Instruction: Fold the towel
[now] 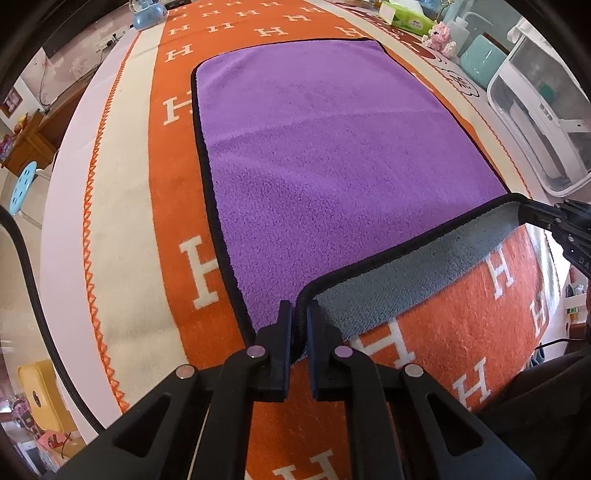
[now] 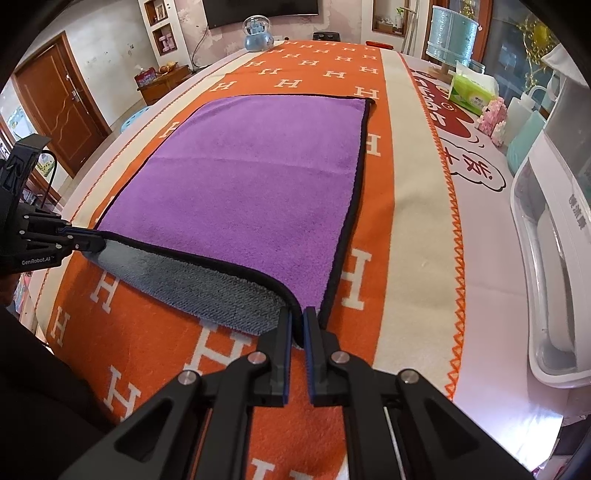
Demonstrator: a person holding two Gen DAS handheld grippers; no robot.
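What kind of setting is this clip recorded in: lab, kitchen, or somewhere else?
Most likely a home living or dining room. A wall-mounted television and wooden door show behind a long table under an orange blanket, with a tissue pack at its edge.

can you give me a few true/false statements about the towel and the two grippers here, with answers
1. The left gripper is shut on a near corner of the towel. True.
2. The towel's underside is grey. True.
3. The right gripper hangs open, clear of the towel. False: it pinches the other near corner.
4. The towel is already folded in half. False: only the near edge is lifted; the rest lies flat on the orange blanket.
5. The towel has a black border. True.
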